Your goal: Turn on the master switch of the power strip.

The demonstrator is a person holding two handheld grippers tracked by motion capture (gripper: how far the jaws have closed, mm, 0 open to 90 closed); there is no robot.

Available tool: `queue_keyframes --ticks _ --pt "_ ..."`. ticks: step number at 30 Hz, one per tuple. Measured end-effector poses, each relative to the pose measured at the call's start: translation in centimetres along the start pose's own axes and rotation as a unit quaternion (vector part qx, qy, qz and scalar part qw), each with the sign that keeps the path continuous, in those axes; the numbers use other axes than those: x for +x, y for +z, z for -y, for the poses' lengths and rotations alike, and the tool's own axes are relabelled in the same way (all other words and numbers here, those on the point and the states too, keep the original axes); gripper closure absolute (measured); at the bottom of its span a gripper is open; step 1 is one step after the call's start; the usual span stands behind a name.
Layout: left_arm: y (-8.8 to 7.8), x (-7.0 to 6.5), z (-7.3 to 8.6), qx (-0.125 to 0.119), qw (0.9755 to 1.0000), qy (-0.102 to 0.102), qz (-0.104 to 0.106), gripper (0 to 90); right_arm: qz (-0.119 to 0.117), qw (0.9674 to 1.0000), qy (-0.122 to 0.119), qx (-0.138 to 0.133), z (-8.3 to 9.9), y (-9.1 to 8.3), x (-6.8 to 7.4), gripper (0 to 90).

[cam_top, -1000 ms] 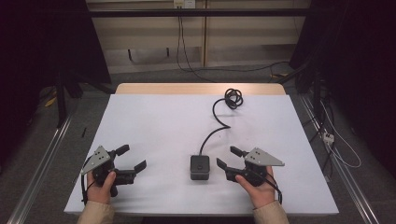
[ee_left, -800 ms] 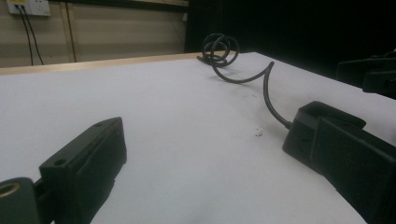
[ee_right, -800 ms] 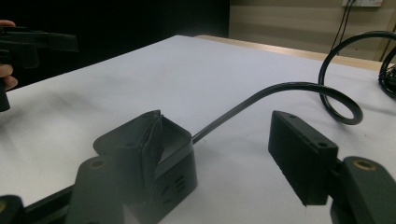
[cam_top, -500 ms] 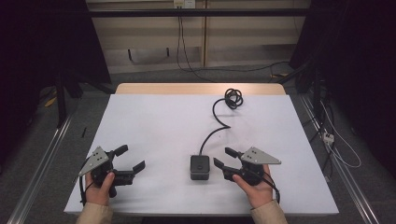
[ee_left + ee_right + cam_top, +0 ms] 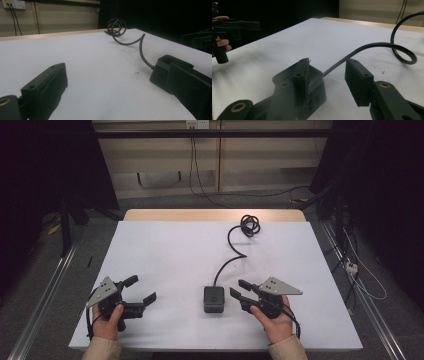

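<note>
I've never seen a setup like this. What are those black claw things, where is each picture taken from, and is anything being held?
A person sits at a white table with a hand-held two-jaw gripper in each hand. The high view looks down from above: the left gripper is at the left, the right gripper at the right. Each of the other two pictures comes from a camera riding on one gripper, looking along its own jaws. On the table lies a small black box, a power adapter perhaps, with a black cable ending in a coil. Nothing is held: the right gripper's jaws have just been closing, beside the box, with nothing between them.
</note>
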State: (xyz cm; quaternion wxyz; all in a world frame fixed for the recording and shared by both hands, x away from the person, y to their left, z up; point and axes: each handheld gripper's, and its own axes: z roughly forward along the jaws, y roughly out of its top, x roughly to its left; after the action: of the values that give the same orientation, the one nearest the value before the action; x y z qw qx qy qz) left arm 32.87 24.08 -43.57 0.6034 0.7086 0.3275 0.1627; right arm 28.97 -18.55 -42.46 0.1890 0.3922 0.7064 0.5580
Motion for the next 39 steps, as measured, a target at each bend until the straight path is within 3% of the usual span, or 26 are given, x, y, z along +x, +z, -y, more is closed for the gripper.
queue_keyframes --ticks 8,22,32,39 --pt "0.0 0.1 0.0 0.000 1.0000 0.001 0.000 3.3 -0.020 0.9998 0.007 0.006 -0.1 0.4 0.2 65.0" --pt "-0.1 0.1 0.1 0.000 1.0000 0.001 -0.001 3.3 -0.035 0.9992 0.004 0.017 -0.1 1.1 0.5 77.8" --pt "-0.1 0.2 0.1 0.000 1.0000 -0.001 -0.003 3.3 -0.049 0.9984 0.018 0.022 -0.1 1.5 0.6 83.7" --pt "-0.1 0.2 0.1 0.000 1.0000 -0.001 -0.002 3.3 -0.056 0.9980 0.010 0.028 -0.1 1.7 0.8 86.6"
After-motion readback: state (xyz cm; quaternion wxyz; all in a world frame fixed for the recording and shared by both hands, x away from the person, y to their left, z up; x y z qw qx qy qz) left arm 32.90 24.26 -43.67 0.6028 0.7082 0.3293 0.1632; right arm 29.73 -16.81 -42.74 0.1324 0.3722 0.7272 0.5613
